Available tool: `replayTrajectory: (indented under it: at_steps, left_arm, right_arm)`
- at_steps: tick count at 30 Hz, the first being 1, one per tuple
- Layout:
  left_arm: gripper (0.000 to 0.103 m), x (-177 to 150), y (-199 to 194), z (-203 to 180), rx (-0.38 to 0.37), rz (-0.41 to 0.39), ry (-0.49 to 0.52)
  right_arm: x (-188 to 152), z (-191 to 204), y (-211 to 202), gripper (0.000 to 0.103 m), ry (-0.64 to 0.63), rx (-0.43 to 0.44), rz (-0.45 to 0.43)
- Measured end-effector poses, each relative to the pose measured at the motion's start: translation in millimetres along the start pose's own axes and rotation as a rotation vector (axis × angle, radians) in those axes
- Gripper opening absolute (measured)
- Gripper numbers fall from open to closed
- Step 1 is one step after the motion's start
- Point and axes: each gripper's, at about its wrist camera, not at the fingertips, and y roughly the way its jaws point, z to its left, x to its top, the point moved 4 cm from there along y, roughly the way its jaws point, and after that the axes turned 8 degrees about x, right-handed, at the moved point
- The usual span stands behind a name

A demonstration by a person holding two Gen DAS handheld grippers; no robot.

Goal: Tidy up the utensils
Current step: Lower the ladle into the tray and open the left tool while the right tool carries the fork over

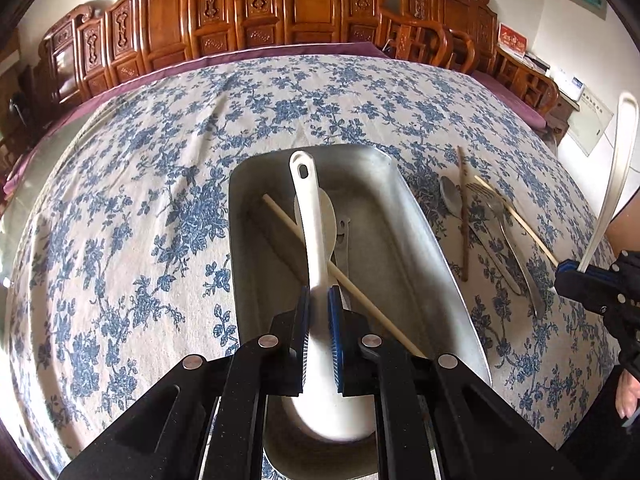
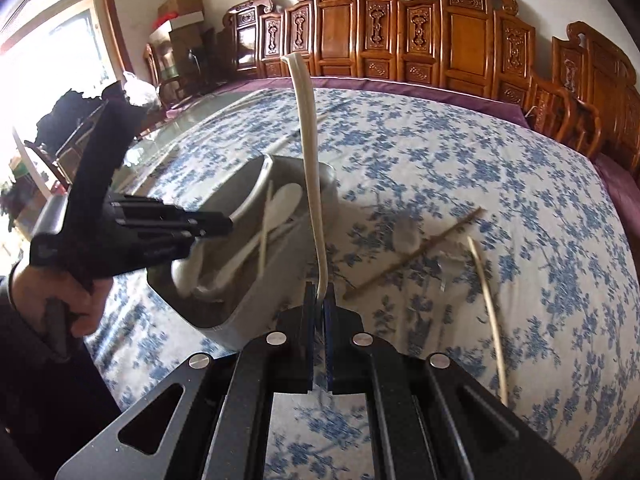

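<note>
A metal tray (image 1: 420,216) sits in the middle of the left wrist view on a blue-flowered tablecloth (image 1: 160,200), and in the right wrist view it lies left of centre. Over it the left gripper (image 1: 318,320) has its blue pads clamped on a white rice paddle (image 1: 310,216), gripping it near the neck; the handle with its hanging hole points toward the top of the frame and the broad blade shows at the bottom between the black fingers. Under the paddle, inside the tray, lie a pale chopstick (image 1: 280,212) running diagonally from upper left to lower right, a white spoon (image 1: 330,216) and a grey metal utensil (image 1: 344,240) that is mostly covered. On the cloth just right of the tray, in the right half of the left wrist view, lie a metal spoon (image 1: 452,200), a dark brown chopstick (image 1: 463,216), a metal fork (image 1: 486,196) and another pale chopstick (image 1: 516,220), close together and partly crossing. At the right edge of that view the right gripper (image 1: 580,272) is shut on the lower end of a long white ladle handle (image 1: 620,160) that rises steeply toward the upper right. In the right wrist view the same handle (image 2: 310,152) stands up from the closed pads of the right gripper (image 2: 319,304) through the centre of the frame; the picture is blurred. A hand (image 2: 52,296) holds the left gripper at the lower left. Carved wooden chairs (image 1: 280,12) line the top of both views.
</note>
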Motion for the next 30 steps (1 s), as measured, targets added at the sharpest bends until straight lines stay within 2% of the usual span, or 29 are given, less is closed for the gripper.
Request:
replayTrajectory:
  at_steps: [3,12,23,30]
  left_arm:
    - [0.008,-0.9,0.3,0.5,-0.016,0.007,-0.018]
    - [0.008,-1.1,4.1,3.6,-0.003,0.012,-0.018]
    - [0.008,9.5,-18.0,23.1,0.004,-0.060,-0.069]
    - [0.008,14.2,-29.3,42.1,0.046,-0.106,-0.087]
  right_arm:
    - [7.2,9.9,6.8,0.005,0.007,0.036,0.000]
    - [18.1,30.4,22.7,0.005,0.000,0.059,0.010]
    - [28.1,42.0,34.0,0.005,0.040,0.111,0.013]
    - [33.1,56.3,54.0,0.005,0.079,0.194,0.040]
